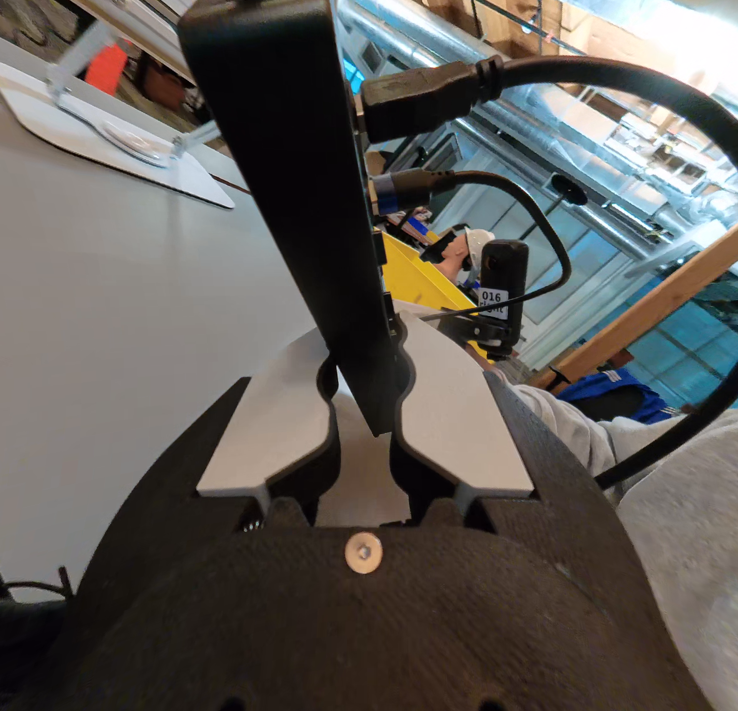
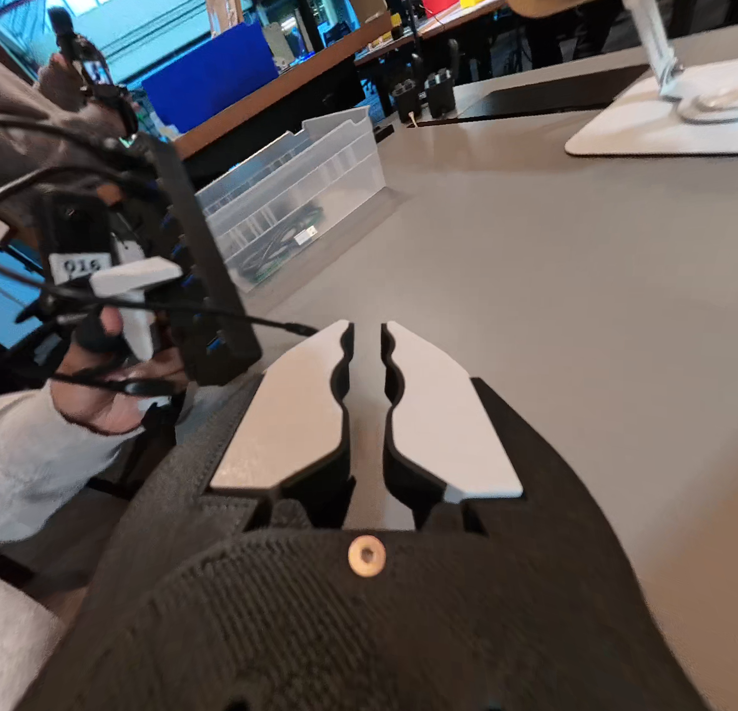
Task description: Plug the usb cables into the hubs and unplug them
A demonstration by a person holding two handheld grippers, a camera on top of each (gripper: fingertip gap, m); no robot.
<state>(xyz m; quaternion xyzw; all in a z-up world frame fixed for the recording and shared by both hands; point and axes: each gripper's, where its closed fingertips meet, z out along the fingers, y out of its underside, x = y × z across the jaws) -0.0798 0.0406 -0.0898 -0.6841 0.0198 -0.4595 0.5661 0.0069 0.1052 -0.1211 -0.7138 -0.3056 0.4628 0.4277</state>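
clear bin (image 2: 319,180) on table (image 2: 519,292): coiled cables inside | white sticker on camera (image 1: 504,292): text omitted | left gripper (image 1: 365,376): clamped on hub (image 1: 279,172), held up, two cables (image 1: 419,100) plugged in | right gripper (image 2: 366,332): narrow gap, holds nothing

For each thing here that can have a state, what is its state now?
Left gripper: shut on hub.
Right gripper: open, holds nothing.
Hub: held off the table, tilted.
Thick cable: plugged into hub.
Thin cable: plugged into hub.
Clear bin: open, cables inside.
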